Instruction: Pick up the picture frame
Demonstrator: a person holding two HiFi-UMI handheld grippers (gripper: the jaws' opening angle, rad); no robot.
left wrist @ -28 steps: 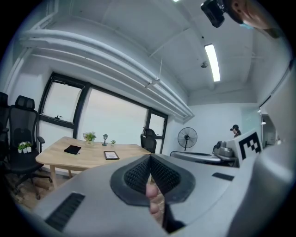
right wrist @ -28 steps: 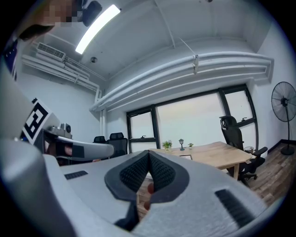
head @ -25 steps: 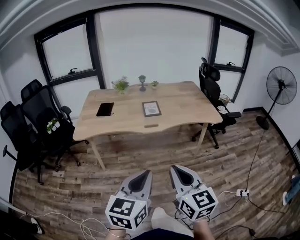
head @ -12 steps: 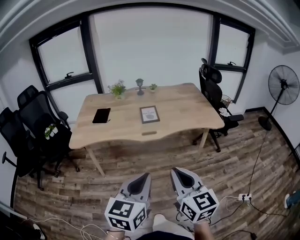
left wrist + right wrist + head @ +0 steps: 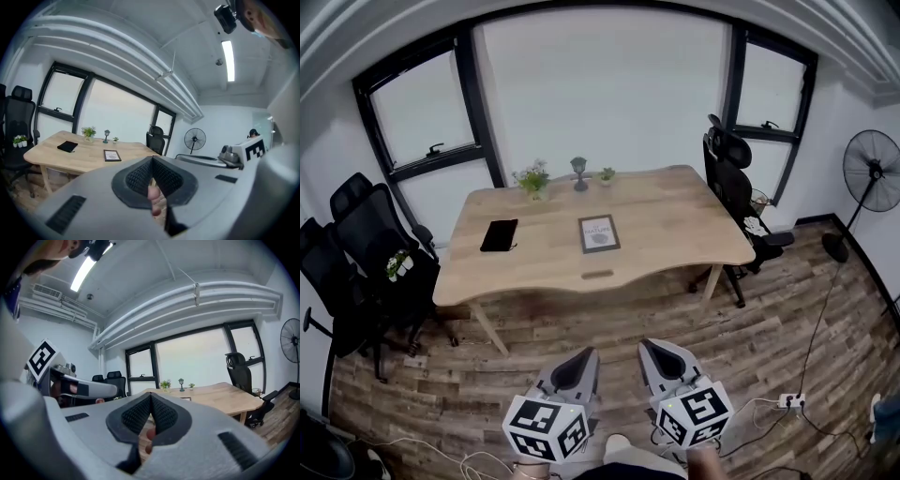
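Wooden table [image 5: 675,220] carries the picture frame [image 5: 599,233], flat near its middle, well apart from you. Your left gripper [image 5: 578,360] and right gripper [image 5: 657,352] are both pressed closed, empty. Arrive like that and you likely shove the flat frame instead of gripping it.

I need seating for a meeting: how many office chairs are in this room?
3. One chair and a second chair stand left of the table; a third chair stands at its right. More may be out of view.

Matt pale wood table [image 5: 675,216], picture frame [image 5: 599,233] perhaps glazed, worn wood-plank floor [image 5: 581,323]
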